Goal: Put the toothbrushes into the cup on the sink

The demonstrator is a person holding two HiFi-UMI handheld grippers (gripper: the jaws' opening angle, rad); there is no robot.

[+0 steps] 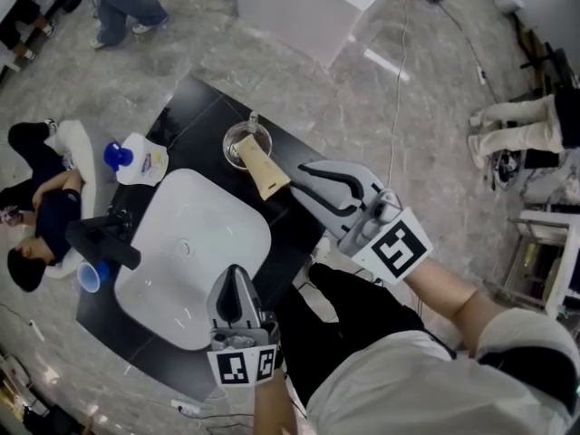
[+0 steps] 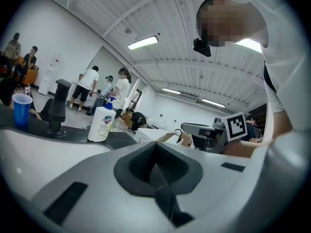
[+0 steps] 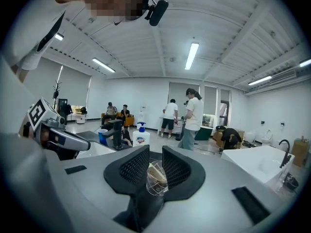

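Note:
A clear glass cup [image 1: 246, 141] stands on the black counter [image 1: 195, 102] behind the white sink [image 1: 163, 234]. A beige toothbrush pack [image 1: 265, 174] leans out of the cup toward my right gripper [image 1: 304, 181]. That gripper is open, its tips just short of the pack's near end. In the right gripper view the cup [image 3: 156, 181] with the beige pack shows through the gap between the jaws of the right gripper [image 3: 155, 155]. My left gripper [image 1: 237, 277] hangs over the sink's front rim, shut and holding nothing; its pads meet in the left gripper view [image 2: 158, 171].
A black faucet [image 1: 101, 238], a blue cup [image 1: 90, 275] and a soap bottle with a blue pump [image 1: 136, 159] stand at the sink's left side. A person sits on the floor at the left [image 1: 41, 216]. A white cabinet [image 1: 308, 3] stands beyond the counter.

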